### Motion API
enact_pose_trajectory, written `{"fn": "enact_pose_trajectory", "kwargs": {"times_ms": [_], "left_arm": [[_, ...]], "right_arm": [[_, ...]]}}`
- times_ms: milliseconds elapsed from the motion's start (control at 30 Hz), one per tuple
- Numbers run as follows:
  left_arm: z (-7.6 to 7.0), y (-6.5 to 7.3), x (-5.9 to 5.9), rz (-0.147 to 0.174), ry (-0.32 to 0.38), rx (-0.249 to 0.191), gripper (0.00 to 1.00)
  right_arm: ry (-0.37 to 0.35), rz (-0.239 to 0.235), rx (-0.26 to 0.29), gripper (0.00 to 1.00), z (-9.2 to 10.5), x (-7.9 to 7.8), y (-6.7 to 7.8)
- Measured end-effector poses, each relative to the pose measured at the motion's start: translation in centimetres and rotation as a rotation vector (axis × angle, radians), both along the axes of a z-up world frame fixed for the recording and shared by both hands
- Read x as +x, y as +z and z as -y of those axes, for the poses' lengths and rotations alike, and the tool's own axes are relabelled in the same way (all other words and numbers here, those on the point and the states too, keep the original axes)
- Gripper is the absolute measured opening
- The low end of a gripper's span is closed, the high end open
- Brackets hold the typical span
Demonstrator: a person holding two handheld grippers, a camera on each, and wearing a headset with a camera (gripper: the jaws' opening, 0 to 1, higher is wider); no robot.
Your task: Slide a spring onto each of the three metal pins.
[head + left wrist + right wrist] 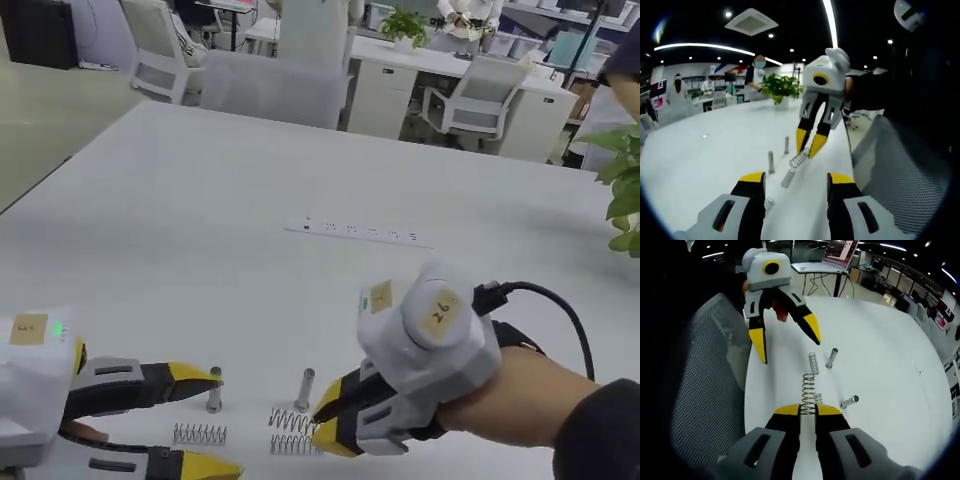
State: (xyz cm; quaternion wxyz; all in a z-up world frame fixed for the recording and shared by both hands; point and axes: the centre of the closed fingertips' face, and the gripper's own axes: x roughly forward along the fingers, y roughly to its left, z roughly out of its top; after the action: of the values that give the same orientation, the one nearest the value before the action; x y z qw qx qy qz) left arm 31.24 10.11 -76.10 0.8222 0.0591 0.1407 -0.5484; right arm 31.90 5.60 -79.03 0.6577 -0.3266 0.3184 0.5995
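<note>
Pinching the near end of a spring, the right gripper has its jaws almost together, low over the white table. In the right gripper view a second spring lies just beyond at 12 o'clock, one metal pin at 1 o'clock and another pin at 3 o'clock. The left gripper hangs at 9 o'clock in the head view, jaws wide apart and holding nothing, with a third spring near its tips.
</note>
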Motion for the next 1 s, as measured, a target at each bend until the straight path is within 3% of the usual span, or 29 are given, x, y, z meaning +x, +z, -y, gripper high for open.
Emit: {"fn": "enact_pose_trajectory", "kwargs": {"times_ms": [367, 533, 1000], "left_arm": [[1.5, -0.2, -0.3, 0.022, -0.062, 0.019, 0.31], [1.9, 0.0, -0.6, 0.020, -0.088, 0.004, 0.22], [2.6, -0.3, -1.7, 0.013, -0.142, 0.018, 0.08]], "right_arm": [[0.063, 0.011, 0.017, 0.07, -0.9, -0.9, 0.7], [0.088, -0.002, 0.030, 0.07, -1.3, -1.5, 1.0], [0.159, -0.001, 0.044, 0.07, -1.7, -2.7, 1.3]]}}
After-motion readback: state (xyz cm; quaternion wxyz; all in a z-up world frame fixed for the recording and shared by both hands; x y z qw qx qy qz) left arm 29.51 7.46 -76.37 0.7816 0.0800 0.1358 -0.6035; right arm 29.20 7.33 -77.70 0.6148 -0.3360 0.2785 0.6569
